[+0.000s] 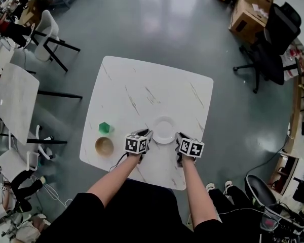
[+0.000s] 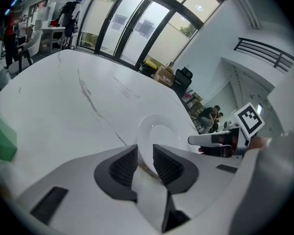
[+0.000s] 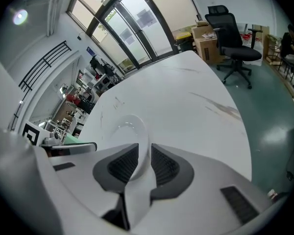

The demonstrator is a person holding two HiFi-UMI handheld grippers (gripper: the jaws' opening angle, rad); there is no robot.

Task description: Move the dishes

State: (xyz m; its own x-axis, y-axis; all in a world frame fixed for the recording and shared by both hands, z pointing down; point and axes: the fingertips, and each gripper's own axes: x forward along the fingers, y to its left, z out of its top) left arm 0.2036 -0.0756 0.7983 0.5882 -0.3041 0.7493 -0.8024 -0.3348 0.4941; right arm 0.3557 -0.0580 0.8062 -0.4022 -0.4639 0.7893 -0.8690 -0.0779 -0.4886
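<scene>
Round white ceramic plate (image 1: 163, 129) rests on white marbled table (image 1: 142, 85) | left gripper (image 1: 148, 134), right gripper (image 1: 178, 135) flank opposite rims for balance | both jaws apart, rim between (seemingly released)

We note an open lab or office floor: office chair (image 1: 273, 39), cardboard boxes (image 1: 251, 9), spare tables (image 1: 15, 100), glazed doors (image 2: 132, 26).

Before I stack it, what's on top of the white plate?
The white plate looks bare at its centre. The left gripper and right gripper straddle opposite rim edges, covering those spots.
</scene>
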